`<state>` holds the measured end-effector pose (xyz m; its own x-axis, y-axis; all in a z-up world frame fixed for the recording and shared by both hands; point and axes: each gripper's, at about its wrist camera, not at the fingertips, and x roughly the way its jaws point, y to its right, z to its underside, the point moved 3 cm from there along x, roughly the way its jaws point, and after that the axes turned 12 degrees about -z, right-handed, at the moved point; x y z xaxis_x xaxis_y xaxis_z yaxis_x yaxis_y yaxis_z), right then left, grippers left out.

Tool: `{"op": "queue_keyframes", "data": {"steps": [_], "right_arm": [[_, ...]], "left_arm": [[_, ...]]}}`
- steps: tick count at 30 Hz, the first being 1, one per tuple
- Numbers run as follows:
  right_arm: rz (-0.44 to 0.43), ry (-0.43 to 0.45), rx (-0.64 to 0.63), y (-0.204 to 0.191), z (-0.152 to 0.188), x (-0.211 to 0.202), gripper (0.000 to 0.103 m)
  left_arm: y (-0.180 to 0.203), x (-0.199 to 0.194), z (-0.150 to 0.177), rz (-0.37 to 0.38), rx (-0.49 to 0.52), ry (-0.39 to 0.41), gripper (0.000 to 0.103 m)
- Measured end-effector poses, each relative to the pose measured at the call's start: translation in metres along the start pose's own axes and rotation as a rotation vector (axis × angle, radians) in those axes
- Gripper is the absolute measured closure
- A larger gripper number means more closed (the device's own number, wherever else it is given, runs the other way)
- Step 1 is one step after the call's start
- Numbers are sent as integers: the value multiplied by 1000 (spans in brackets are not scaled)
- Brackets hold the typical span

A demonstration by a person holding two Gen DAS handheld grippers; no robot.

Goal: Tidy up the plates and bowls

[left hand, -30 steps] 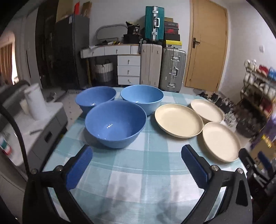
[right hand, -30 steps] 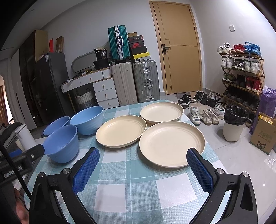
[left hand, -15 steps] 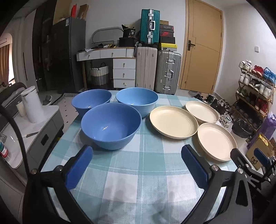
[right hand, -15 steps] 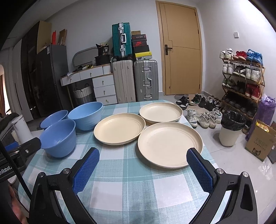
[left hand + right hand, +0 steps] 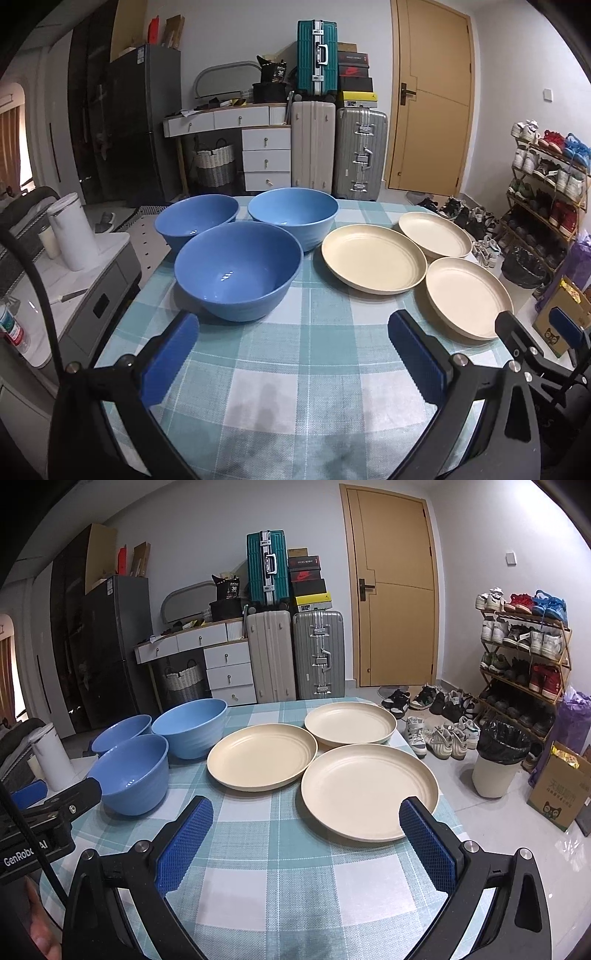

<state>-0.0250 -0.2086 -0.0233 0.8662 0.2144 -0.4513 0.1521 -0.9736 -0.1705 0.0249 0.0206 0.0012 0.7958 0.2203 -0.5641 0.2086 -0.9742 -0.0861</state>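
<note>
Three blue bowls stand apart on the checked table: a near bowl (image 5: 238, 273), a far left bowl (image 5: 195, 219) and a far right bowl (image 5: 293, 216). Three cream plates lie to their right: a middle plate (image 5: 373, 264), a far plate (image 5: 436, 234) and a near plate (image 5: 467, 297). My left gripper (image 5: 291, 354) is open and empty, in front of the near bowl. My right gripper (image 5: 304, 840) is open and empty, in front of the near plate (image 5: 369, 790). The bowls show at the left of the right wrist view (image 5: 135, 771).
The round table (image 5: 295, 387) has a teal checked cloth. A low grey cabinet (image 5: 70, 291) with a white kettle stands left of it. A bin (image 5: 498, 764), a box, shoes and a shoe rack (image 5: 524, 657) stand on the right. Suitcases and drawers are behind.
Both grippers have drawn back and risen a little, so bowls and plates sit slightly farther off. Both stay open. No dish has moved.
</note>
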Motion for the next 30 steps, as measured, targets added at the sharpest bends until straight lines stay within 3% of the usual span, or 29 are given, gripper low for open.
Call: {"op": "queue_keyframes", "data": {"steps": [30], "right_arm": [[-12, -7, -25, -6, 2, -1, 0]], "left_arm": [[-1, -6, -2, 1, -5, 22, 0]]}}
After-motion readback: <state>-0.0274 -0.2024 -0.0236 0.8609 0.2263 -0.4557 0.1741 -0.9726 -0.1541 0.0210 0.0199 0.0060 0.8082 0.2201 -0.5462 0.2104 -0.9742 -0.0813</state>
